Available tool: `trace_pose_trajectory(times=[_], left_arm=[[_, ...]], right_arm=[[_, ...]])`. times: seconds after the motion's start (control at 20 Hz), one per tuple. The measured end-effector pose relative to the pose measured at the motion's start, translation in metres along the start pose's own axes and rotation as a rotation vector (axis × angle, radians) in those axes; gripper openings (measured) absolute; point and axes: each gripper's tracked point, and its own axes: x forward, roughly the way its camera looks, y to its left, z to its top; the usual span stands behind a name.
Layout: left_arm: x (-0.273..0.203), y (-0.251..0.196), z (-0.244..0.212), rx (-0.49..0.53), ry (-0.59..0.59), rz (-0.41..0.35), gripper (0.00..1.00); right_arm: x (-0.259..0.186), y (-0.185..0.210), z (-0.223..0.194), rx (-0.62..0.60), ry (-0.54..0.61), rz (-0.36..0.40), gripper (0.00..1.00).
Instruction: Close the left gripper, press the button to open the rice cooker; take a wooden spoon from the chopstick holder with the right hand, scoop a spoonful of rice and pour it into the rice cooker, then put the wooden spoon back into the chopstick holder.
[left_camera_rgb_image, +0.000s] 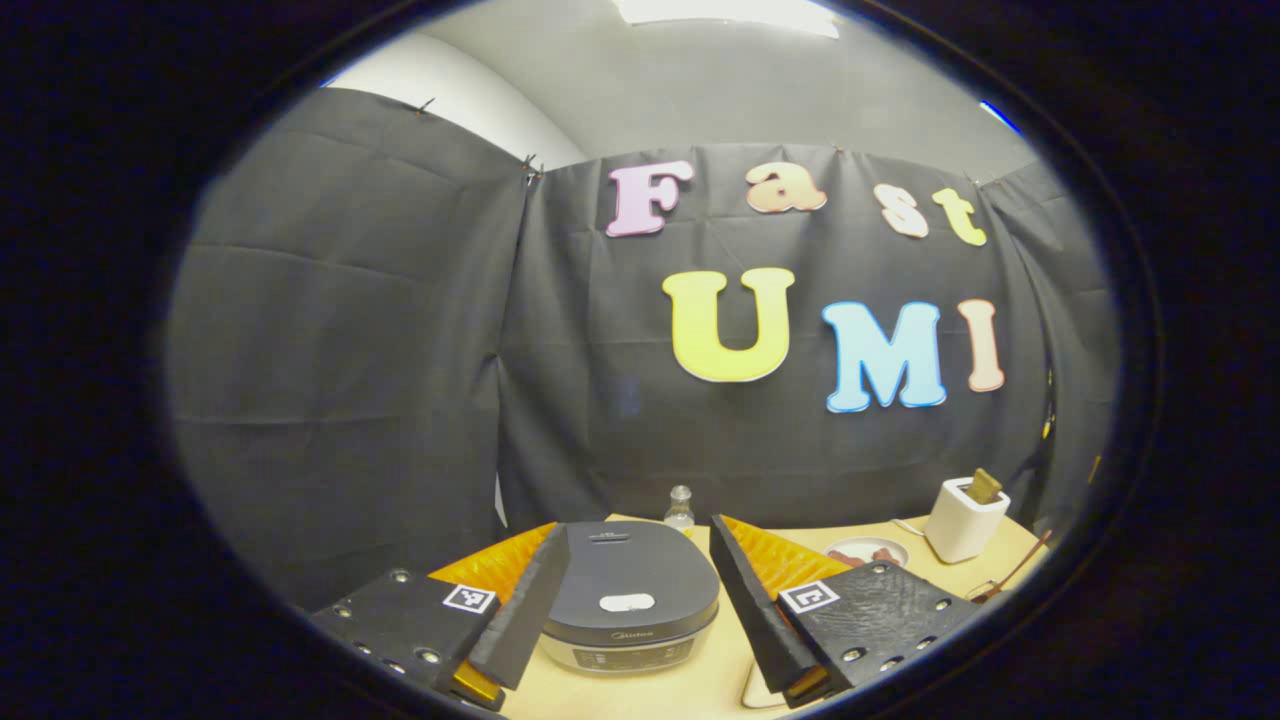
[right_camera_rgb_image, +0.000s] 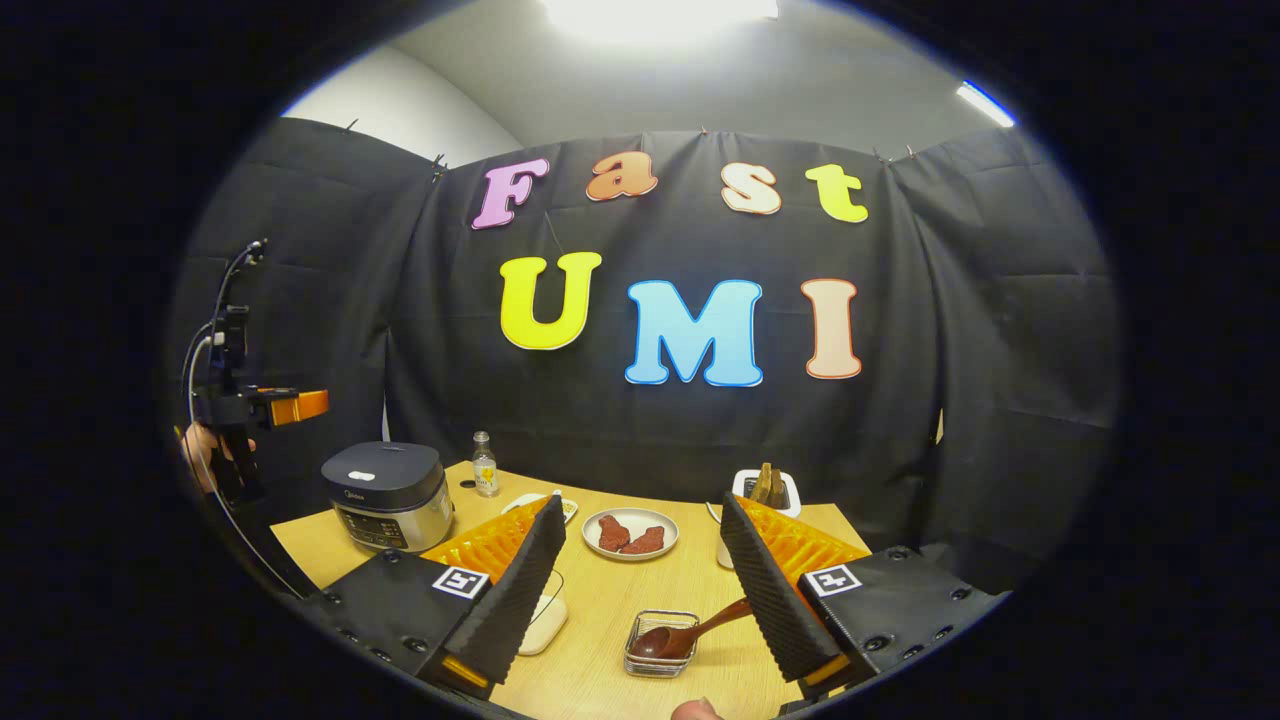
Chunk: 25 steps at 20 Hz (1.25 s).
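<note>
The dark-lidded rice cooker (left_camera_rgb_image: 630, 590) stands shut on the wooden table, a white button (left_camera_rgb_image: 627, 602) on its lid. My left gripper (left_camera_rgb_image: 637, 530) hovers just before it, open, its fingers flanking the cooker. In the right gripper view the cooker (right_camera_rgb_image: 388, 492) sits at the far left, with the left gripper (right_camera_rgb_image: 250, 405) held by a hand above it. The white chopstick holder (right_camera_rgb_image: 765, 495) with wooden handles stands behind my open right gripper (right_camera_rgb_image: 642, 505). A wooden spoon (right_camera_rgb_image: 690, 632) lies with its bowl in a small wire tray (right_camera_rgb_image: 660, 650). The holder (left_camera_rgb_image: 965, 520) also appears at the right of the left gripper view.
A plate (right_camera_rgb_image: 630, 533) with red-brown pieces sits mid-table. A small bottle (right_camera_rgb_image: 485, 465) stands behind the cooker. A white container (right_camera_rgb_image: 548, 612) is partly hidden by my right gripper's left finger; its contents are hidden. Black cloth walls enclose the table.
</note>
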Motion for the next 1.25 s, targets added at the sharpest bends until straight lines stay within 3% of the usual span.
trace_pose_trajectory(times=[0.45, 0.5, 0.55, 1.25], left_arm=[[-0.109, 0.008, 0.044, 0.044, -0.11, -0.101, 0.86], [-0.116, 0.009, 0.043, 0.042, -0.112, -0.103, 0.87], [-0.121, 0.01, 0.042, 0.035, -0.109, -0.108, 0.89], [-0.14, 0.012, 0.043, -0.024, -0.11, -0.14, 0.86]], right_arm=[[-0.037, 0.004, 0.007, 0.03, -0.044, -0.106, 0.99], [-0.039, 0.005, 0.006, 0.034, -0.049, -0.118, 0.94], [-0.042, 0.005, 0.004, 0.042, -0.053, -0.128, 0.98], [-0.054, 0.012, 0.006, 0.05, -0.06, -0.16, 0.98]])
